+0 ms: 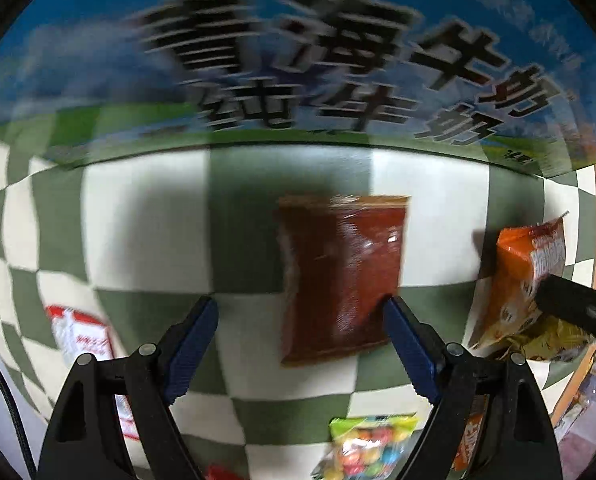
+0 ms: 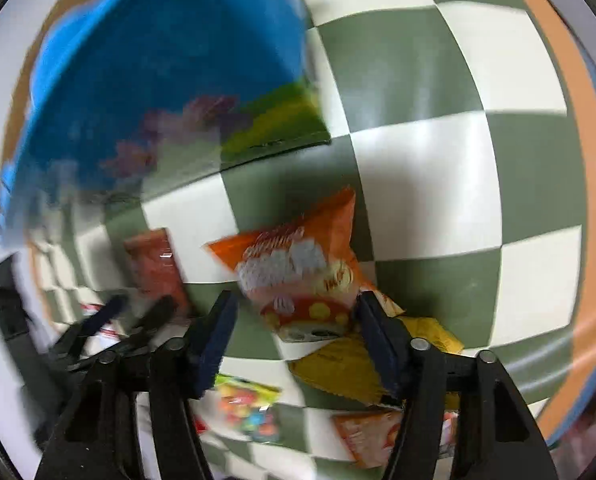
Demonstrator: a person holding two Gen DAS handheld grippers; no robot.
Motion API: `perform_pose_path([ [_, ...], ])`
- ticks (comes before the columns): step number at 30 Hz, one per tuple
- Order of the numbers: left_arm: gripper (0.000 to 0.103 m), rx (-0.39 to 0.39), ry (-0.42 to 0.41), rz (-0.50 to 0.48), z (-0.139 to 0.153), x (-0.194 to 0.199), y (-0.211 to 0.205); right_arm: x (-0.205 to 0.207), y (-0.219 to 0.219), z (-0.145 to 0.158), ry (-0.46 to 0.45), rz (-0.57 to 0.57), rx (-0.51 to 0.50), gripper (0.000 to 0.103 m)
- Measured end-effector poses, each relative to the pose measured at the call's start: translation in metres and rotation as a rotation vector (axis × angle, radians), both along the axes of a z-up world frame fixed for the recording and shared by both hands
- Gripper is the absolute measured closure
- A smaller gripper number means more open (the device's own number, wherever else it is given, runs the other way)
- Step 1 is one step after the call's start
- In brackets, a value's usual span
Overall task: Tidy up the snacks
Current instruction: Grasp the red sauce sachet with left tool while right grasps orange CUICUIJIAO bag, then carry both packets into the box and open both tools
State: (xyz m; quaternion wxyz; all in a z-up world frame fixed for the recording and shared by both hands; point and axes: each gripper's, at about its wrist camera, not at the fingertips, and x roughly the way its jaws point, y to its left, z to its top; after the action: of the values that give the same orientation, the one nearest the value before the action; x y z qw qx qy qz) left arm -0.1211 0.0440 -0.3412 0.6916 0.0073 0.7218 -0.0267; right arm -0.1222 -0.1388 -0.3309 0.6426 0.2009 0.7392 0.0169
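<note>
Two open grippers above snack packets.
Left gripper straddles a reddish-brown clear pouch without gripping; right gripper frames an orange crinkled bag, empty.

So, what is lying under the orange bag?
In the right wrist view the orange bag rests partly on a yellow packet, its upper end on the checkered cloth. How far the yellow packet runs under it is hidden.

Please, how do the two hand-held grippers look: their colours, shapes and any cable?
Both look alike. The left hand-held gripper and right hand-held gripper have black angular arms with round metal pivot pins and dark blue ribbed finger pads. A thin black cable runs beside the left one.
</note>
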Motion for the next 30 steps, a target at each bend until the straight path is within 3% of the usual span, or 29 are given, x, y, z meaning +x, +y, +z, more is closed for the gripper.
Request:
perform_pose_path([
  [4, 0.023, 0.018, -0.024, -0.016, -0.004, 0.004, -0.012, -0.003, 0.009, 0.019, -0.08, 0.119, -0.107, 0.016],
  [7, 0.049, 0.036, -0.052, -0.014, -0.003, -0.002, -0.013, -0.003, 0.029, 0.021, -0.099, 0.234, -0.165, 0.016],
  [11, 0.049, 0.039, -0.046, 0.004, 0.0, -0.018, -0.002, 0.003, 0.06, 0.004, -0.113, 0.355, -0.249, 0.017],
  [13, 0.049, 0.051, -0.034, 0.02, -0.002, -0.028, 0.007, 0.002, 0.068, -0.003, -0.113, 0.381, -0.315, 0.044],
  [14, 0.049, 0.053, -0.03, 0.026, -0.002, -0.033, 0.011, 0.001, 0.072, -0.006, -0.115, 0.389, -0.333, 0.046],
  [17, 0.049, 0.057, -0.017, 0.039, -0.003, -0.053, 0.022, -0.004, 0.082, -0.005, -0.093, 0.37, -0.31, 0.048],
  [21, 0.049, 0.04, 0.009, 0.072, -0.007, -0.075, 0.037, -0.018, 0.091, -0.006, -0.001, 0.304, -0.179, 0.049],
  [24, 0.049, 0.018, 0.032, 0.095, -0.015, -0.085, 0.046, -0.03, 0.094, -0.015, 0.048, 0.276, -0.139, 0.049],
  [26, 0.046, -0.009, 0.06, 0.118, -0.023, -0.085, 0.054, -0.032, 0.093, -0.019, 0.047, 0.258, -0.144, 0.045],
  [28, 0.046, -0.044, 0.08, 0.146, -0.029, -0.087, 0.059, -0.034, 0.096, -0.022, 0.045, 0.245, -0.133, 0.031],
  [30, 0.046, -0.07, 0.084, 0.166, -0.031, -0.087, 0.065, -0.04, 0.096, -0.017, 0.023, 0.236, -0.132, 0.03],
])
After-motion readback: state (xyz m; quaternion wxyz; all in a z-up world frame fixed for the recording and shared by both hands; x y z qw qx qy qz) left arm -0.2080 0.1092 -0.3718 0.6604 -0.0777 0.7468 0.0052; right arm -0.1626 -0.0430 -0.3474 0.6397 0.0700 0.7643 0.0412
